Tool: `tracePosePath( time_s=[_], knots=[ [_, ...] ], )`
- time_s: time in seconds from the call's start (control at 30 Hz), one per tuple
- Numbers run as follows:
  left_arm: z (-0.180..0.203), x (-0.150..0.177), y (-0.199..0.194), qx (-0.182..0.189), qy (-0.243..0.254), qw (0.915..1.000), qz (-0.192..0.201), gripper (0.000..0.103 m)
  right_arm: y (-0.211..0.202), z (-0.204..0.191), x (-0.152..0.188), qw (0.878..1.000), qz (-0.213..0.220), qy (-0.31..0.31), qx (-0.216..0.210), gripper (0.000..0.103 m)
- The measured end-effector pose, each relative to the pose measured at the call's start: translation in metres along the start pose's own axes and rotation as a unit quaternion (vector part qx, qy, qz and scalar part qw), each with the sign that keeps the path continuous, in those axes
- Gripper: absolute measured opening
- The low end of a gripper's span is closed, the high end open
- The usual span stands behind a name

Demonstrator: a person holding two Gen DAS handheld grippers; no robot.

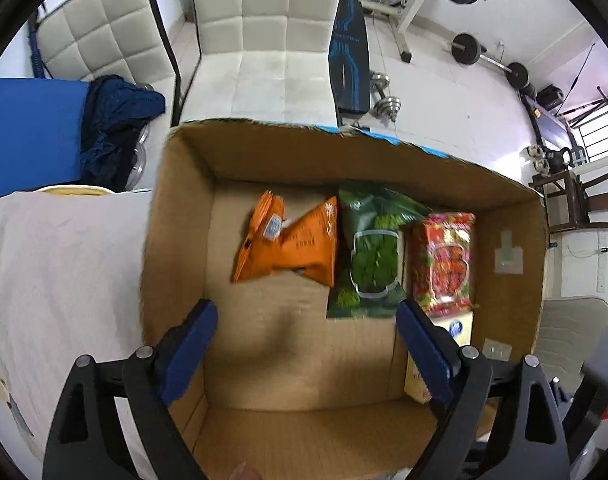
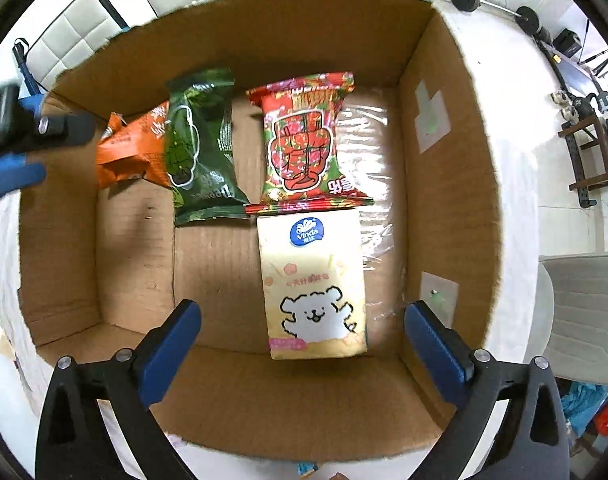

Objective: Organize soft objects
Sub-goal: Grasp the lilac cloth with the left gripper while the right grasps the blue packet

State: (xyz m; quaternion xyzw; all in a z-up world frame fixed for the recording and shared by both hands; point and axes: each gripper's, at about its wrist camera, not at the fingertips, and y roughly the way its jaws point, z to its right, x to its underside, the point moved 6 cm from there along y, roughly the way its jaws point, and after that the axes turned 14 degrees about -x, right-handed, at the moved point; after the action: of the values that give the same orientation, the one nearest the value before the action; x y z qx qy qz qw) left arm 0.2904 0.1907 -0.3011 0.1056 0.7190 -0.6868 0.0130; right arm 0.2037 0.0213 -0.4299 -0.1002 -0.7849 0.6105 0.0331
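Observation:
An open cardboard box (image 1: pixel 175 240) (image 2: pixel 444 160) holds an orange snack bag (image 1: pixel 291 240) (image 2: pixel 131 148), a green snack bag (image 1: pixel 374 256) (image 2: pixel 201 148), a red snack bag (image 1: pixel 444 260) (image 2: pixel 304 140) and a pale yellow tissue pack (image 2: pixel 314 284), partly hidden behind my right finger in the left wrist view (image 1: pixel 418 384). My left gripper (image 1: pixel 306 328) is open and empty above the box floor. My right gripper (image 2: pixel 301 328) is open and empty just above the tissue pack. The left gripper also shows at the box's left rim in the right wrist view (image 2: pixel 15 176).
The box rests on a surface covered with white cloth (image 1: pixel 55 264). White padded chairs (image 1: pixel 263 40), a blue mat (image 1: pixel 27 132) and gym weights (image 1: pixel 468 48) stand behind. A grey chair (image 2: pixel 584 312) is at the right.

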Motion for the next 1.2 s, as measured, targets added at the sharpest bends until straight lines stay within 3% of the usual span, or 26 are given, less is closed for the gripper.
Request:
tracePosePath(
  time_s=[0.43,0.97,1.2],
  knots=[
    [-0.01,0.08,-0.078,-0.029,-0.008,0.9951,0.094,0.091,-0.07,-0.013,0.042,0.998,0.055,-0.027,0.004,0.103],
    [-0.018,0.141,-0.153,-0.04,-0.022,0.9857,0.162,0.091,-0.159,-0.03,0.096,0.99,0.13,-0.046,-0.009,0.103],
    [-0.019,0.154,-0.162,-0.04,-0.033,0.9846,0.167,0.091,-0.186,-0.041,0.108,0.987,0.152,-0.059,-0.015,0.103]
  ],
)
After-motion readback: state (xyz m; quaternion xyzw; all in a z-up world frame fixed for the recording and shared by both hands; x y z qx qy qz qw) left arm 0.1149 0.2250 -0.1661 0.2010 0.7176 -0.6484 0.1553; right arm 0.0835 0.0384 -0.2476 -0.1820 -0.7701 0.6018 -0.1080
